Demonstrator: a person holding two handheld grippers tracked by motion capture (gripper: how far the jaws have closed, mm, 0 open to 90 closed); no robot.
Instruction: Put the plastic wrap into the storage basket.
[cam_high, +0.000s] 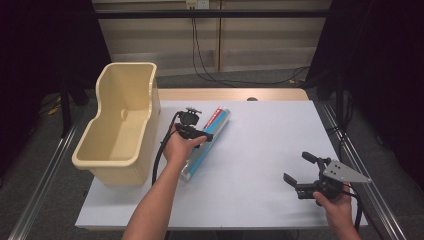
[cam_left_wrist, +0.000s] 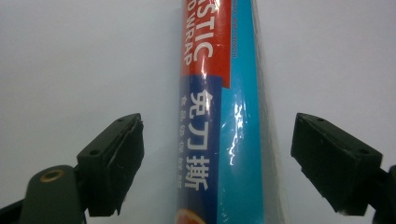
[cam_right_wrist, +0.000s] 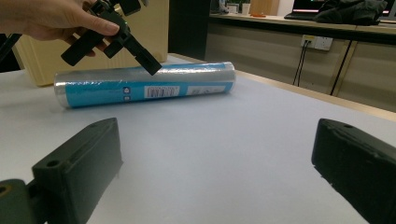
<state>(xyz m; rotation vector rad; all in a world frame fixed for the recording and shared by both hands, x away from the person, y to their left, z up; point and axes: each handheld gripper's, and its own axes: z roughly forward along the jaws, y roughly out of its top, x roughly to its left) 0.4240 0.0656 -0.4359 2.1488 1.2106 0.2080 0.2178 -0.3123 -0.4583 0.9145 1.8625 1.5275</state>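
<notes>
Plastic wrap roll (cam_high: 207, 141) lies flat on the white table (cam_high: 260, 165), left of centre, long axis running diagonally from near-left to far-right. Blue wrapper with a red band at the far end, clear film over it. It sits just beside the cream bin (cam_high: 122, 125), not touching it as far as I can tell.

My left gripper (cam_left_wrist: 217, 158) hangs over the roll's middle, tilted down at it. Jaws straddle the roll with a gap on both sides, so they're released: pads not pressing on anything. From my right gripper view one jaw tip looks very close to the top of the wrapper; can't tell if it touches. Left forearm comes in from the bottom edge, angled up and to the right, wrist bent over the roll, hand (cam_high: 179, 145) wrapped round the gripper body, cable looping off to the left.

My right gripper (cam_high: 300, 172) is well apart from the roll, at the near-right of the table. Jaws spread wide, nothing between them, pointing left-forward toward the roll. Right hand (cam_high: 336, 202) grips it from below, low over the table.
</notes>
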